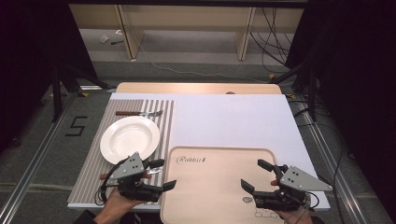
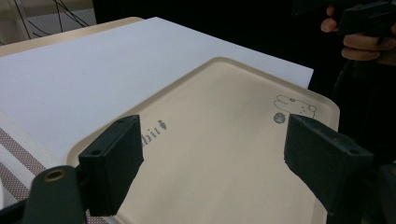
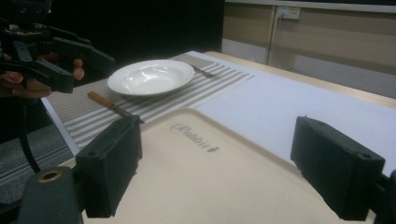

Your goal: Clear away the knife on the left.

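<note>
A beige tray (image 1: pixel 219 186) printed "Rabbit" lies at the table's front middle. My left gripper (image 1: pixel 163 174) hovers open at the tray's left edge, its jaws pointing right over the tray (image 2: pixel 215 140). Across from it, over the tray's right part, my right gripper (image 1: pixel 253 174) is also open and points left. Nothing sits between either pair of jaws. A white deep plate (image 1: pixel 130 138) rests on a striped placemat (image 1: pixel 91 177) to the left. In the right gripper view the plate (image 3: pixel 152 77) lies beyond the tray (image 3: pixel 210 186), with the left gripper (image 3: pixel 51 51) at top left.
A brown-handled utensil (image 1: pixel 138 113) lies behind the plate. A wooden-handled knife (image 3: pixel 109 103) lies on the placemat in front of the plate, partly under my left gripper in the high view. White table surface (image 1: pixel 233 121) stretches behind the tray. The other hand (image 2: pixel 359 44) shows at top right.
</note>
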A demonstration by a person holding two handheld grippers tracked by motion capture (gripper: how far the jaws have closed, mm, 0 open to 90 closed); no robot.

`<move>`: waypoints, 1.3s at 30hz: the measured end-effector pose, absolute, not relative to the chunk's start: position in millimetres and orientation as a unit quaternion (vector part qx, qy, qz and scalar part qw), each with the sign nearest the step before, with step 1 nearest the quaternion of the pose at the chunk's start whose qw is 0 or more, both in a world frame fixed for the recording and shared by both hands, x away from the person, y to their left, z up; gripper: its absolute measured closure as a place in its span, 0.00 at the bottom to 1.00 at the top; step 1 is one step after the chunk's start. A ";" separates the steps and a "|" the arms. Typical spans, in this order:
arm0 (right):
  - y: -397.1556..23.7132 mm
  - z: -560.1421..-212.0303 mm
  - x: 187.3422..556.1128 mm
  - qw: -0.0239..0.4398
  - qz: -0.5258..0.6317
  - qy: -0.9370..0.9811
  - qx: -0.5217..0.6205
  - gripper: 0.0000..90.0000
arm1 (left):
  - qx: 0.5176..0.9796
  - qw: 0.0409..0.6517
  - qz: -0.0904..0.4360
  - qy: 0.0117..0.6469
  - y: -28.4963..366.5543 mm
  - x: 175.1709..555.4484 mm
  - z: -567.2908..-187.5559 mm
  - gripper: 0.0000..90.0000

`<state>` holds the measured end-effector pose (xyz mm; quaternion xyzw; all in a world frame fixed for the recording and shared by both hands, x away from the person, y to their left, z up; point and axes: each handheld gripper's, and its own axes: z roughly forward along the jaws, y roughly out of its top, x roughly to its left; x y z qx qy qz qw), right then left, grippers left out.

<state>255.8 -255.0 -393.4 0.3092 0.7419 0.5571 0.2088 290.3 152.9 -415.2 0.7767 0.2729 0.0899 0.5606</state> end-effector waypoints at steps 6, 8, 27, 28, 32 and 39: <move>-255.4 -393.4 255.9 0.209 0.557 0.742 0.310 0.19 | 0.779 0.558 0.089 0.272 152.2 290.6 -415.5 0.22; -255.3 -393.4 255.8 0.209 0.557 0.742 0.309 0.19 | 0.779 0.558 0.089 0.272 152.3 290.7 -415.5 0.22; -254.0 -393.8 255.1 0.209 0.552 0.746 0.308 0.19 | 0.785 0.550 0.091 0.271 152.5 290.8 -416.0 0.22; -253.8 -393.7 254.9 0.208 0.552 0.747 0.307 0.19 | 0.785 0.549 0.092 0.271 152.5 290.8 -416.1 0.22; -253.7 -393.6 255.1 0.208 0.551 0.747 0.308 0.19 | 0.786 0.548 0.092 0.271 152.4 291.2 -416.4 0.22; -247.7 -395.3 253.5 0.226 0.523 0.769 0.290 0.19 | 0.789 0.543 0.093 0.271 152.0 291.3 -416.8 0.23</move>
